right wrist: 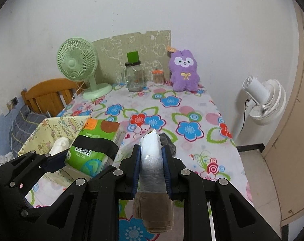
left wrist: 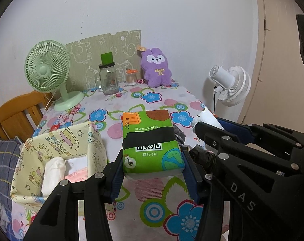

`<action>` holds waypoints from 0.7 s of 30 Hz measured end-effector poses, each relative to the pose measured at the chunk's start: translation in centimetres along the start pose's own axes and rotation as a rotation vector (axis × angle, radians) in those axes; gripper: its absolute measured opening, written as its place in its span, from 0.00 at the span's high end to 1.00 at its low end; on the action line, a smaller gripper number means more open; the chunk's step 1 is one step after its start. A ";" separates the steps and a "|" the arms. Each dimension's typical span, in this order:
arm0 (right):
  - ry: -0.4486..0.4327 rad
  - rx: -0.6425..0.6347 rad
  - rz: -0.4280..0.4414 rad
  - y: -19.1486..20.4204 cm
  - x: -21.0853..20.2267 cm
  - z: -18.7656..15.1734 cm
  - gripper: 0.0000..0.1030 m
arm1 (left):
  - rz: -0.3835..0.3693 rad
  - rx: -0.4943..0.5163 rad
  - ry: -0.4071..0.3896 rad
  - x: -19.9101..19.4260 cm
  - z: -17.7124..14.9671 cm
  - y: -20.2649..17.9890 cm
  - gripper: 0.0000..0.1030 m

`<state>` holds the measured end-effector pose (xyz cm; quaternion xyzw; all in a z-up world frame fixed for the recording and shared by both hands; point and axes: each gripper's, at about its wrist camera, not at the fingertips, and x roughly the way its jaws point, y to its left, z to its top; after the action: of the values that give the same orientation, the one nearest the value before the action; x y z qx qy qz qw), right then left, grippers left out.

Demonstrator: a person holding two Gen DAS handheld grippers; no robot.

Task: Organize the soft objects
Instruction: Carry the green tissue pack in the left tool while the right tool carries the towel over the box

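Note:
My left gripper (left wrist: pixel 153 172) is shut on a green tissue pack (left wrist: pixel 150 140), its blue pads pressing the pack's two sides just right of the yellow fabric basket (left wrist: pixel 57 132). A white soft bundle (left wrist: pixel 53 172) lies inside the basket. In the right wrist view my right gripper (right wrist: pixel 151 150) is shut on a clear-wrapped packet (right wrist: pixel 152 160), white at the top and brown below. The tissue pack (right wrist: pixel 95 142) shows to its left, by the basket (right wrist: pixel 51 124). A dark grey cloth (right wrist: pixel 169 140) lies on the flowered tablecloth (right wrist: pixel 172 116) behind the packet.
At the table's back stand a purple plush rabbit (left wrist: pixel 157 68), a glass jar with a green lid (left wrist: pixel 107 78), a cotton swab holder (left wrist: pixel 130 78) and a green desk fan (left wrist: pixel 47 66). A white floor fan (right wrist: pixel 260 100) stands right of the table and a wooden chair (right wrist: pixel 47 92) left.

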<state>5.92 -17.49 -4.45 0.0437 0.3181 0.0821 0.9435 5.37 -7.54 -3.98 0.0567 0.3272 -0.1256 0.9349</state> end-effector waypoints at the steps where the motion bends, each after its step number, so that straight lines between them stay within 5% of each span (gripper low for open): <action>1: -0.003 -0.004 0.001 0.1 -0.1 0.2 0.77 | 0.002 0.001 -0.003 -0.1 0.1 0.1 0.47; 21: -0.012 -0.057 0.056 4.3 1.2 4.0 0.77 | 0.065 -0.021 -0.024 -0.9 2.3 4.3 0.47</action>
<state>8.79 -13.19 -1.42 0.0260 0.3085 0.1172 0.9436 7.23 -3.61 -1.53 0.0561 0.3152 -0.0924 0.9429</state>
